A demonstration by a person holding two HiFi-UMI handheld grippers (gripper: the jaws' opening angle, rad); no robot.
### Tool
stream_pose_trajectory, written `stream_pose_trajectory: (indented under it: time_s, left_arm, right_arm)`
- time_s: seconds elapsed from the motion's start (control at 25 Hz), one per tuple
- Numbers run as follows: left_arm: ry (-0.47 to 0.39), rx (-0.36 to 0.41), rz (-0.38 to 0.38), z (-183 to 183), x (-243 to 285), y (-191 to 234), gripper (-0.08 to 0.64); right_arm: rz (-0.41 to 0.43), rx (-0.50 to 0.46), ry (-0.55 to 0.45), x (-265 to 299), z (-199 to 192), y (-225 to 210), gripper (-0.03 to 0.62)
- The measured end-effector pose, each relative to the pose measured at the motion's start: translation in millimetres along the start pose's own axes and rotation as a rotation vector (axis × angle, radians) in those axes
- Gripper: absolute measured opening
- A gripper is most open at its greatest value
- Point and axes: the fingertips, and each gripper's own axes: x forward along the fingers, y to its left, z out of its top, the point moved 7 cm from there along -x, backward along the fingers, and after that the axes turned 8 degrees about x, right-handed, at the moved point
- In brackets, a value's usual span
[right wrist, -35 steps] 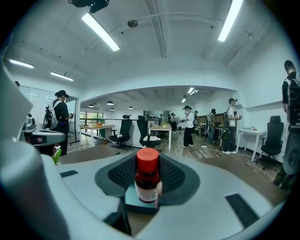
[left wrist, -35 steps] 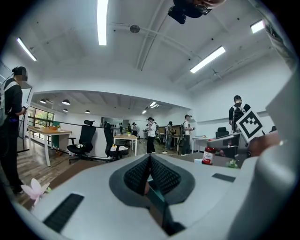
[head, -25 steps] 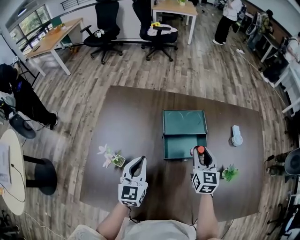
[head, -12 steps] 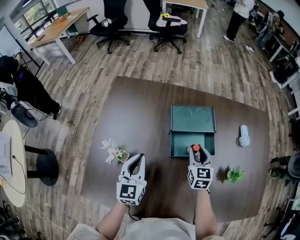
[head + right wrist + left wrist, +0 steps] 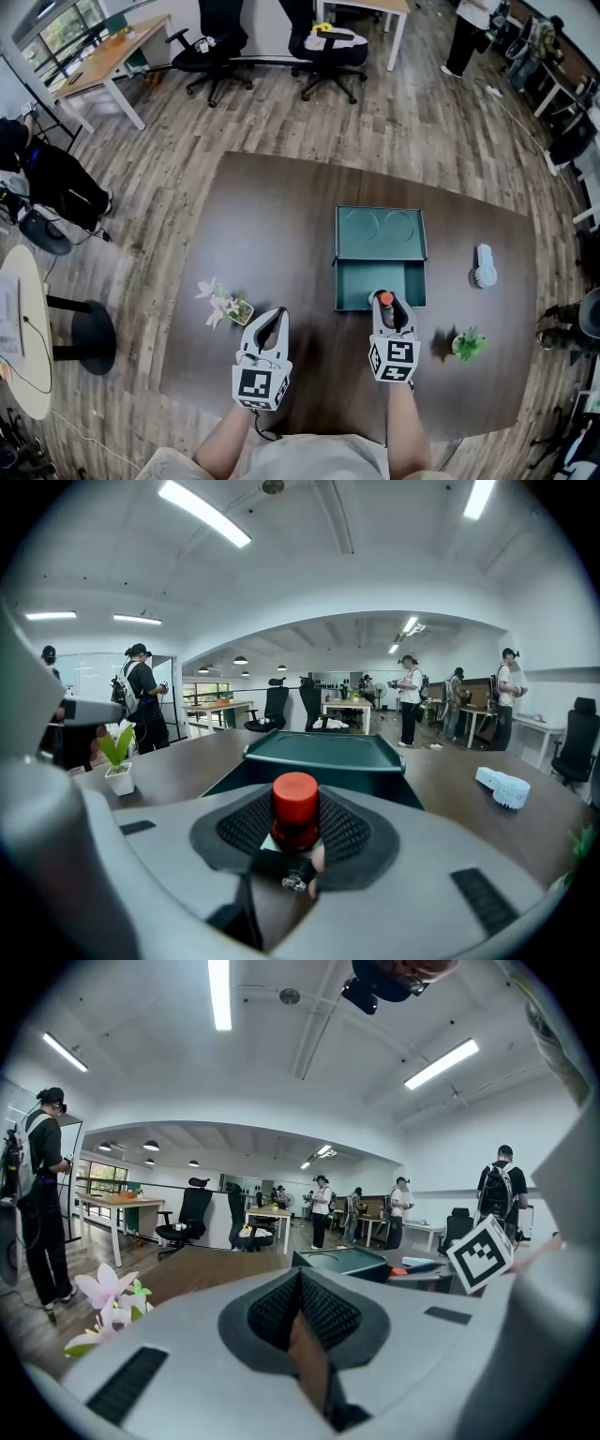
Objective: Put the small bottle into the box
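Small red-capped bottle [image 5: 295, 816] at the near wall of the open green box [image 5: 405, 281]
The right hand-held gripper [image 5: 390, 308] pinches it upright; the box lies straight ahead.

On the dark table [image 5: 272, 234] sit a small pot of pale flowers [image 5: 225, 305] at left, a green plant [image 5: 468, 344] and a white brush [image 5: 483, 266] at right.

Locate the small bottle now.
Head view, right of centre: the small bottle sits clamped in the right hand-held gripper, at the near edge of the green box.
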Motion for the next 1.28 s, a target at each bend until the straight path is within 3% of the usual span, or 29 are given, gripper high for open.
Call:
stream_pose_trajectory:
  time_s: [0.64,0.84,1.28]
  left_arm:
    - [-0.017,0.008,-0.002,4.6,-3.5,0.4,0.002]
    - [-0.019,0.014,0.000,4.0,-4.7,0.6,0.002]
    - [-0.069,0.042,0.001,26.0,-17.5,-15.7,0.002]
  right_arm:
    - [0.017,-0.016,0.016,0.9,-2.5,-2.0,0.144]
    - [0.039,-0.044,0.029,-0.2,1.8,0.5,0.244]
    - [0.068,-0.061,-0.076,-34.3,38.7,1.0,0.258]
